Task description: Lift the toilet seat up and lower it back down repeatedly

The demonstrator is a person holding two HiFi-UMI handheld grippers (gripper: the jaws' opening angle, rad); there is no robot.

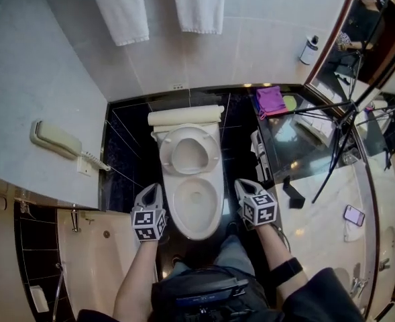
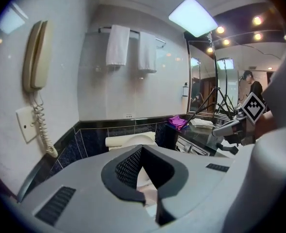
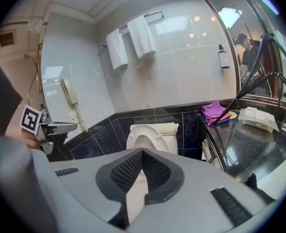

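I'm holding my left claw [image 1: 151, 192] just beside the left side of the toilet bowl [image 1: 196, 206] and my right claw [image 1: 245, 185] just beside its right side. Neither is touching the toilet. Both are pointing forward and somewhat down, toward the back wall.

Left claw is sitting pinched together at the tips with nothing in it; only the toilet is showing through the slot behind the pads. Right claw is doing the same: tips together, empty. Each gripper view is catching the other claw's marker cube off to the side.

The seat [image 1: 189, 151] is standing raised, ring facing me, leaning back on the cream part [image 1: 185, 116] behind it (lid or tank, can't tell). The bowl rim is lying bare below it. The toilet is sitting against the dark tiles [image 3: 104, 135] of the back wall, between the left wall and the bench [image 1: 311, 153].

Two white towels [image 1: 120, 9] are hanging on the wall above the toilet. A wall phone [image 1: 55, 139] is hanging on the left wall, cord dangling. A purple cloth [image 1: 271, 100] is lying at the bench's far corner nearest the toilet. A bottle [image 1: 309, 49] is standing by the mirror [image 1: 365, 32]. Tripod legs [image 1: 338, 146] are crossing over the bench. A smartphone [image 1: 353, 215] is lying on the bench's pale marble part, near its right edge.
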